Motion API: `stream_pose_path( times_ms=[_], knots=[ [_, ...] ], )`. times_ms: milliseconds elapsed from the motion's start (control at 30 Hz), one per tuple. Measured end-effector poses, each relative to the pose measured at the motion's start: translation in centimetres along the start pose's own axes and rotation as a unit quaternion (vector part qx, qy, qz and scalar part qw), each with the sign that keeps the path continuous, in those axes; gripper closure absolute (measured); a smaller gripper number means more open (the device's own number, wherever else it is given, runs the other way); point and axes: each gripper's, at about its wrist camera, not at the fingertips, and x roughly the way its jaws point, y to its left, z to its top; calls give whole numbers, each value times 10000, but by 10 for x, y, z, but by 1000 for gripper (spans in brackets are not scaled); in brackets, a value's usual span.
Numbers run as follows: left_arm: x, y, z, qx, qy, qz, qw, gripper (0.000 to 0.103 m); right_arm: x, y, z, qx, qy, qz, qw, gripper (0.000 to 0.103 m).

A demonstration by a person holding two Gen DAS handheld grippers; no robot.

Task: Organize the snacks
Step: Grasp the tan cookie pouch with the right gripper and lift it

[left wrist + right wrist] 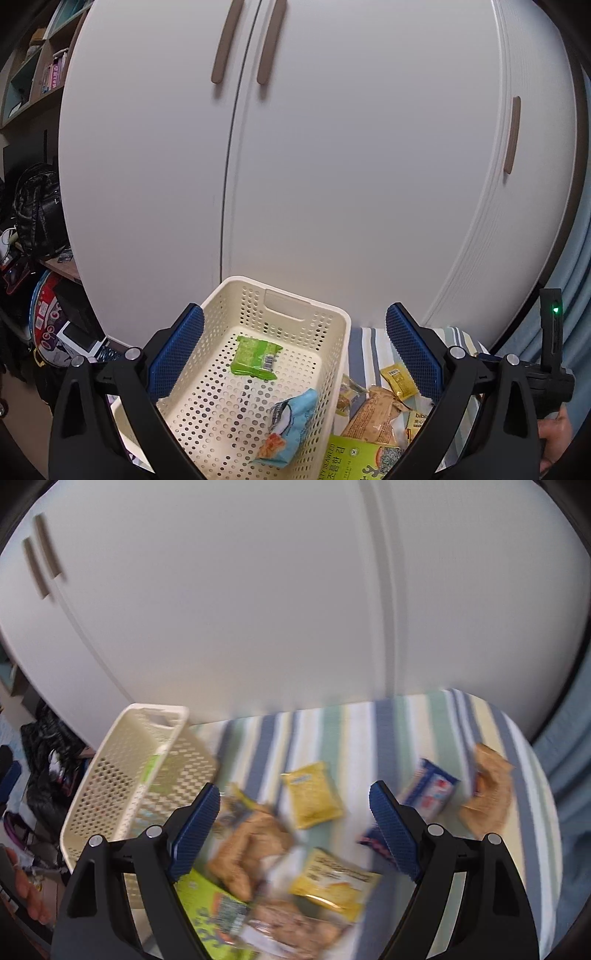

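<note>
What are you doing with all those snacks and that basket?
A person is sorting snack packets into a cream plastic basket that sits on a striped cloth. A green packet and a light blue packet already lie inside. More packets, like a yellow one, wait on the cloth. The left gripper and the right gripper are both open and hold nothing.

- Left gripper (295,347): jaws spread wide, empty, blue pads (413,350) at 4 and 8 o'clock.
- Right gripper (295,827): jaws likewise wide, nothing between them.
</note>
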Motion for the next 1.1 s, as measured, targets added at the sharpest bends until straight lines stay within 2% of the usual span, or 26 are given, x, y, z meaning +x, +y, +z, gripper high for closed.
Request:
stream_pose_path(
  times_ms=[133, 333, 567, 733, 867, 967, 1033, 1100],
  knots=[
    [3, -18, -4, 123, 85, -280, 9995, 3, -8, -57, -5, 513, -56, -447, 9977, 20],
    [7, -46, -11, 460, 145, -379, 9981, 3, -9, -123, -12, 1154, -42, -954, 9887, 20],
    [15, -66, -19, 652, 307, -570, 9958, 3, 15, -169, -11, 1608, 117, -1089, 9809, 20],
    [25, -72, -23, 729, 453, -552, 9948, 3, 37, -189, -4, 1936, 197, -1012, 9756, 20],
    [30, -76, -27, 788, 525, -554, 9940, 3, 55, -193, -2, 1924, 286, -986, 9759, 21],
    [34, -81, -30, 856, 581, -525, 9932, 3, 67, -194, -3, 1902, 395, -1002, 9758, 30],
    [37, -83, -32, 892, 617, -506, 9928, 3, 74, -194, -5, 1821, 493, -1089, 9760, 40],
    [40, -85, -33, 932, 648, -492, 9923, 3, 78, -192, -10, 1711, 510, -1157, 9771, 43]
  ],
)
